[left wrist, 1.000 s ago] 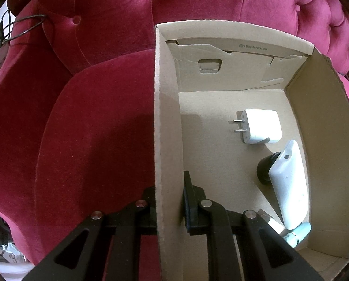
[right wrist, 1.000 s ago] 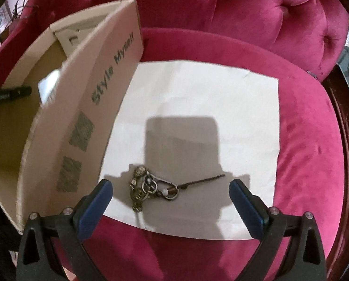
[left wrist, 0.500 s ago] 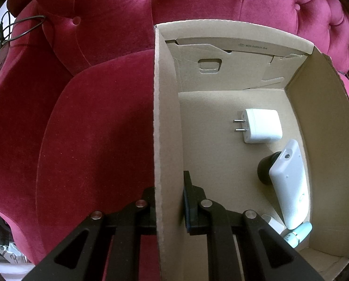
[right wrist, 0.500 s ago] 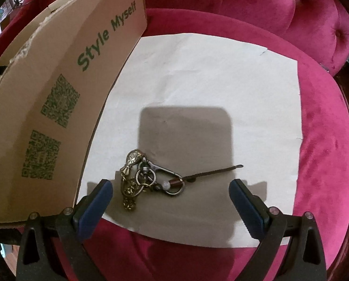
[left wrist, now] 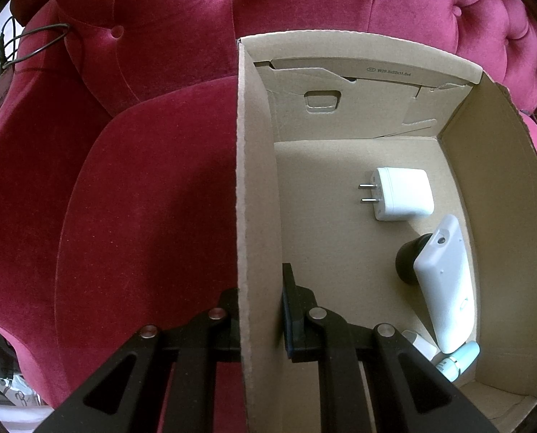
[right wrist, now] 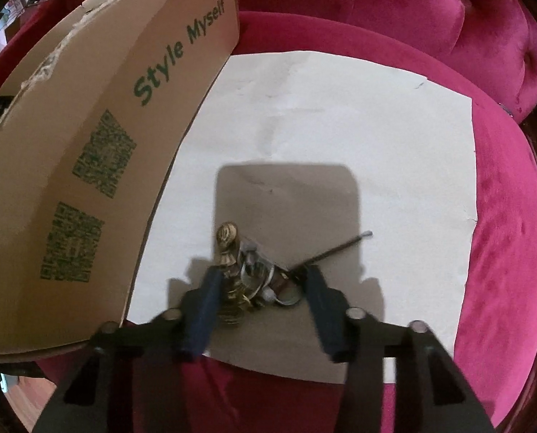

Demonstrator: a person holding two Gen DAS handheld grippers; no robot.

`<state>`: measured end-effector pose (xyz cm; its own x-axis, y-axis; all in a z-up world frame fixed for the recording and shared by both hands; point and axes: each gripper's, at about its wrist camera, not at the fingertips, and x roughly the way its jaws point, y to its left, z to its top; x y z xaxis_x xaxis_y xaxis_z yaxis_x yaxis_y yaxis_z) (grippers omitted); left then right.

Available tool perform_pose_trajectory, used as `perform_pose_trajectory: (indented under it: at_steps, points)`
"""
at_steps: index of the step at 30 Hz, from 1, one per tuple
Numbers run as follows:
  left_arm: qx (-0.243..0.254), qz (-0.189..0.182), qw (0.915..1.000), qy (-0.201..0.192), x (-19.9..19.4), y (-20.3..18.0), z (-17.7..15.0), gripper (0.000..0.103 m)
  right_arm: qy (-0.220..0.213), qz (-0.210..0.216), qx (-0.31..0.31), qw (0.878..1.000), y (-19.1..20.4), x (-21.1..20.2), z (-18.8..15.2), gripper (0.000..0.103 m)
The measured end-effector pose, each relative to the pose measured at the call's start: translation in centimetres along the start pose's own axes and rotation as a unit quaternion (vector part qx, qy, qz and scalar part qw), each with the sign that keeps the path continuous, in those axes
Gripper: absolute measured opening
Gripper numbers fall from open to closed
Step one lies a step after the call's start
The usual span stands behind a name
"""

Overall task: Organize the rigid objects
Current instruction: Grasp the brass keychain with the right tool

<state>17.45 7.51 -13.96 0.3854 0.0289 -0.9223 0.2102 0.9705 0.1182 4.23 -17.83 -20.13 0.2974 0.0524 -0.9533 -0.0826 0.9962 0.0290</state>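
Observation:
My left gripper (left wrist: pixel 261 306) is shut on the left wall of an open cardboard box (left wrist: pixel 257 187), one finger outside, one inside. In the box lie a white plug adapter (left wrist: pixel 403 193), a white power bank (left wrist: pixel 447 285) leaning on a black round object (left wrist: pixel 409 259), and a pale blue tube (left wrist: pixel 457 359). In the right wrist view the box's printed side (right wrist: pixel 98 166) stands at left. A brass keychain (right wrist: pixel 243 274) with rings and a thin metal pin (right wrist: pixel 335 249) lies on white paper (right wrist: pixel 340 126). My right gripper (right wrist: pixel 263 281) has its blue pads closing around the keychain; contact is blurred.
Everything rests on a red velvet tufted sofa (left wrist: pixel 142 180). A dark cable loop (left wrist: pixel 34 41) hangs at the far left of the backrest. The sofa's right edge (right wrist: pixel 513 216) curves past the paper.
My right gripper has moved down and forward onto the keychain, and its fingers have narrowed from wide open to close around it. The left gripper and box have stayed still.

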Motion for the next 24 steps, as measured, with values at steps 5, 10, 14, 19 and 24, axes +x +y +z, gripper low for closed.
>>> perform_pose_trajectory:
  at_steps: [5, 10, 14, 19, 24]
  points:
    - [0.0, 0.001, 1.0, 0.0, 0.0, -0.1, 0.1, 0.014, 0.006, -0.003, 0.016, 1.0, -0.3, -0.1, 0.4, 0.02]
    - [0.001, 0.001, 1.0, 0.0, 0.0, -0.2, 0.0, 0.014, 0.004, -0.004, 0.029, 1.0, -0.9, -0.9, 0.9, 0.02]
    - [0.001, 0.001, 1.0, 0.0, 0.0, -0.2, 0.1, 0.014, -0.002, -0.006, 0.032, 0.999, -0.3, -1.9, 1.1, 0.02]
    - [0.001, 0.0, 1.0, 0.0, 0.1, -0.2, 0.1, 0.014, -0.012, -0.011, 0.034, 0.999, 0.4, -3.7, 0.5, 0.019]
    - [0.001, 0.0, 1.0, 0.0, 0.1, -0.2, 0.1, 0.014, -0.022, -0.017, 0.035, 0.999, 0.7, -5.2, 0.8, 0.008]
